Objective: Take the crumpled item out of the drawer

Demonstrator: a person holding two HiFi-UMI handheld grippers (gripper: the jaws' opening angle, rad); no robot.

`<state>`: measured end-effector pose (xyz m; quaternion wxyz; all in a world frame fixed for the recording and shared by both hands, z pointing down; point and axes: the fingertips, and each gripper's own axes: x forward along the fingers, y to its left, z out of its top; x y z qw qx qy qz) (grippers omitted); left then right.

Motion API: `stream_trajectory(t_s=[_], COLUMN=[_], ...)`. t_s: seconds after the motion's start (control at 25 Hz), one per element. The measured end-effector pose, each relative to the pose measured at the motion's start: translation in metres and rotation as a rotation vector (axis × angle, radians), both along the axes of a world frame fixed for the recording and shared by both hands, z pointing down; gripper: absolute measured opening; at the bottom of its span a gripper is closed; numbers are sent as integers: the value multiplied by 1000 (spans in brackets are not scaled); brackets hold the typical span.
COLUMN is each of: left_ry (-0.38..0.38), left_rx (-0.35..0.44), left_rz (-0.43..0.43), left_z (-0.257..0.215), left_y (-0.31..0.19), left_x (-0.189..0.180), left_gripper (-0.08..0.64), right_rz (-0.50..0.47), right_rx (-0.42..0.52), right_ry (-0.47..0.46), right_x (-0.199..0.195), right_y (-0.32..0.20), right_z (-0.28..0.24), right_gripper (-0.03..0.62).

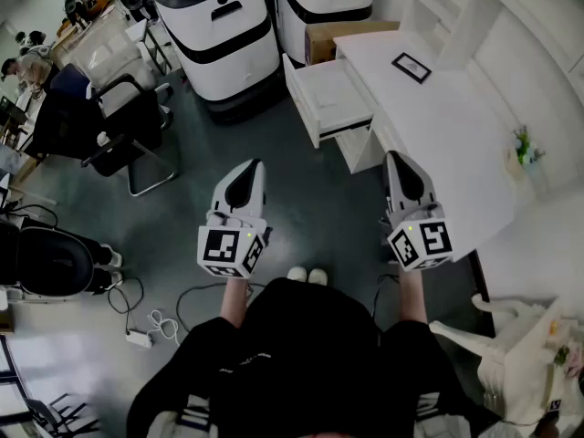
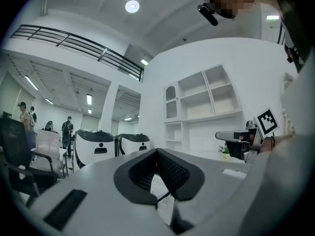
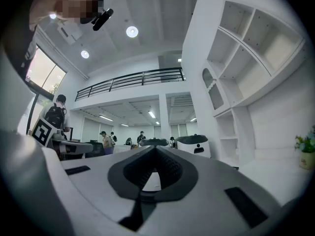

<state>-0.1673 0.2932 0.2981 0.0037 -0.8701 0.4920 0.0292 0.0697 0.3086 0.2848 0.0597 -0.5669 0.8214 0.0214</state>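
Held level before the person [image 1: 301, 363], the left gripper [image 1: 253, 166] and right gripper [image 1: 394, 157] both have their jaws closed together on nothing, hanging over the floor [image 1: 338, 203] well short of the drawer [image 1: 330, 97], likely because the reach has not begun. No crumpled item can be made out. The drawer stands pulled out from the white bench [image 1: 438, 121], ready for reaching in, but its visible inside looks bare white, so the item may lie further back.
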Motion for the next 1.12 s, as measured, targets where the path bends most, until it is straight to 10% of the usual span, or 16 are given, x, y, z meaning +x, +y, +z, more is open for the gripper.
stream_trajectory(t_s=[1.12], left_ry=[-8], left_rx=[-78], left_rz=[-32], left_z=[31], left_y=[-53], left_x=[16], left_gripper=[-2], right_rz=[6], right_rx=[-59], right_ry=[0], right_x=[19], right_y=[-66], right_z=[29], right_gripper=[-9])
